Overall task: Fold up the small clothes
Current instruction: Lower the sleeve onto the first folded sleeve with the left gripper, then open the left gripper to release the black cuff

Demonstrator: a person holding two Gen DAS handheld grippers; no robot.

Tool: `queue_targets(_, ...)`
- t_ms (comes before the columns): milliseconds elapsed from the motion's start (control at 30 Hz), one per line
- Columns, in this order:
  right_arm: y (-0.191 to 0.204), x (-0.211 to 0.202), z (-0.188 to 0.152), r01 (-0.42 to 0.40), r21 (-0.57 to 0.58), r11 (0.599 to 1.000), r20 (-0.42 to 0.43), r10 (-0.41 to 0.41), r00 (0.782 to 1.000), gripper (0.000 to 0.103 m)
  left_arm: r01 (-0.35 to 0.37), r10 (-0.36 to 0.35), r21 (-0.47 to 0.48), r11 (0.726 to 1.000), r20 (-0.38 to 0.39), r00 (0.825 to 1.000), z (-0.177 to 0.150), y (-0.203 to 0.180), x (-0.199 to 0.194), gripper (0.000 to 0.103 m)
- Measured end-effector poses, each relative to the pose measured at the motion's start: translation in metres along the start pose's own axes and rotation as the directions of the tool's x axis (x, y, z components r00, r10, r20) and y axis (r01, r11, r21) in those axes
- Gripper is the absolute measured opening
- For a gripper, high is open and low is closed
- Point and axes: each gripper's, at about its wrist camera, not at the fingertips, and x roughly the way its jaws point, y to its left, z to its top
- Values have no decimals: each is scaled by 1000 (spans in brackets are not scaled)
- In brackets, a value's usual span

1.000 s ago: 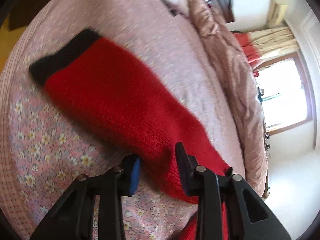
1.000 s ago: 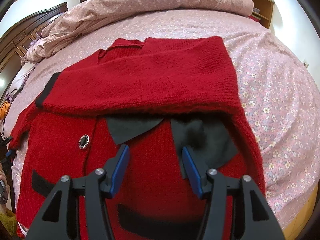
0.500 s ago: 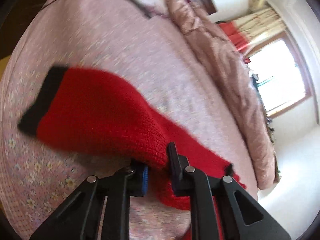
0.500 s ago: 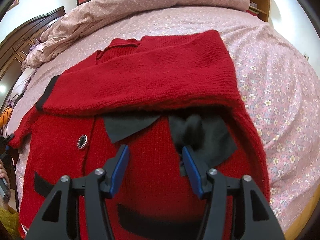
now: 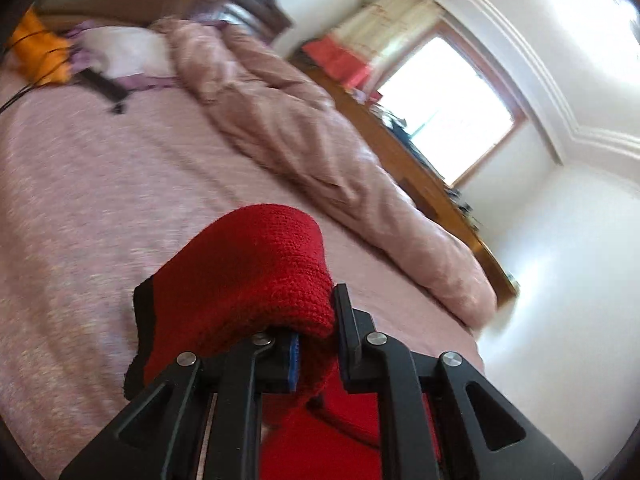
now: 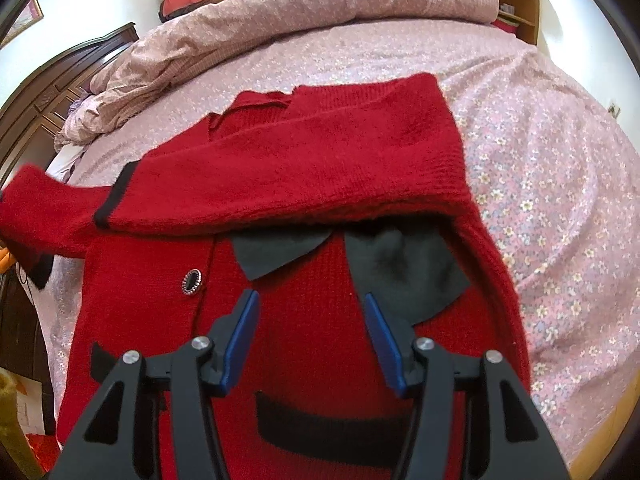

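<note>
The red cardigan (image 6: 320, 280) lies face up on the bed (image 6: 540, 208), filling the middle of the right wrist view from 6 o'clock up to the centre. 1 sleeve (image 6: 304, 164) is already folded across the chest, its black-edged cuff pointing to 9 o'clock, and it covers the top of the black collar (image 6: 404, 276). The other sleeve (image 5: 256, 276) is not yet folded: the left gripper (image 5: 316, 352) is clenched on it, red knit bunched between the jaws and draped over them, with the black cuff hanging at 8 o'clock in the left wrist view. In the right wrist view this raised sleeve shows at 9 o'clock, off the bed. The right gripper (image 6: 312, 340) is released, jaws standing apart above the cardigan's front with nothing between them; whether its tips touch the knit I cannot tell.

By my judgement the task is about halfway: 1 sleeve is in, the 2nd needs laying across, then the body needs folding up.

The surface is a pink floral bedsheet, soft and slightly wrinkled. A pink quilt (image 6: 304, 12) is heaped along the far side at 12 o'clock, with a dark wooden headboard (image 6: 52, 92) at 10 o'clock. The left wrist view shows a bright window (image 5: 448, 108) at 2 o'clock, white walls, and an orange item (image 5: 36, 52) at 10 o'clock.
</note>
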Motion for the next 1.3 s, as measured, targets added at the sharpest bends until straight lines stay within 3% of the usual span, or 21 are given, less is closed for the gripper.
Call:
queue_targets(200, 0, -11, 1, 20, -20, 1000, 29, -19, 999, 58, 114, -100, 121, 986, -115, 988, -18, -59, 31, 7)
queue_targets(467, -11, -15, -3, 43, -9, 999, 32, -43, 999, 58, 166, -114, 163, 973, -292, 950, -68, -95, 87, 7)
queue_targets(600, -19, -14, -5, 47, 8, 999, 27, -47, 999, 58, 151, -68, 205, 967, -362, 929, -96, -100, 114, 7)
queue_targets(767, -24, -8, -9, 48, 23, 999, 9, -49, 999, 58, 119, 19, 257, 959, -477, 879, -134, -101, 142, 7)
queue_targets(1000, -29, 2, -12, 43, 39, 998, -14, -43, 999, 58, 59, 176, 394, 917, -534, 827, -170, -104, 153, 12)
queue_targets(1300, -31, 7, -13, 39, 53, 998, -20, -38, 999, 58, 3, 283, 472, 882, -534, 797, -179, -111, 149, 16)
